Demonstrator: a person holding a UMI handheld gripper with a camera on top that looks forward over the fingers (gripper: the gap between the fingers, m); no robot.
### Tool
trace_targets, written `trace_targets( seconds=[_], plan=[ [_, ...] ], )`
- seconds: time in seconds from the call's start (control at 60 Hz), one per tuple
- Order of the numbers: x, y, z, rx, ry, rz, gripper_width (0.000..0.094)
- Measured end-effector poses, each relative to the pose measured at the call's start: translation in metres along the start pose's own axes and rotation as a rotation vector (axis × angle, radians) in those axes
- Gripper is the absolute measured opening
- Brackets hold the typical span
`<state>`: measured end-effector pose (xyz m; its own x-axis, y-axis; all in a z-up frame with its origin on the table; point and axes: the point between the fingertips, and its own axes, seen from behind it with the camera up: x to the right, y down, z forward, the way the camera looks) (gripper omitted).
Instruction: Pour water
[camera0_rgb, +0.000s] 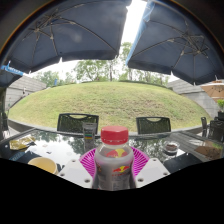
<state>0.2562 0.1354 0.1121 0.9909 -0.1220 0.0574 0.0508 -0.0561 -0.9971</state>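
A plastic bottle with a red cap and a grey label with red and yellow print stands upright between my fingers. My gripper is shut on the bottle: both magenta pads press against its sides. The bottle hides the gap between the pads. It is held above a glass table. I cannot see any water level through the label.
A yellow plate lies on the table to the left of the fingers. A cup and dishes stand at the right. Two dark chairs face the far side. Two large umbrellas hang overhead; a grass slope lies beyond.
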Motion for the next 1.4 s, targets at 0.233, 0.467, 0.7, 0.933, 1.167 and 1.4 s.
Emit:
trace_targets(
  seconds=[0.233,0.467,0.7,0.933,1.167,1.4],
  plan=[
    [-0.006,0.001,-0.01,-0.013,-0.032,0.031,0.0416],
    [-0.005,0.012,-0.005,-0.065,-0.046,0.01,0.0744],
    [-0.006,0.004,-0.061,-0.12,-0.028,0.046,0.0832],
    [-0.061,-0.018,-0.16,-0.133,-0.113,0.041,0.0829],
    [-0.121,-0.021,-0.245,-0.127,-0.162,0.025,0.0838],
    [-0.163,-0.013,-0.297,-0.116,-0.211,-0.015,0.0838]
  ],
)
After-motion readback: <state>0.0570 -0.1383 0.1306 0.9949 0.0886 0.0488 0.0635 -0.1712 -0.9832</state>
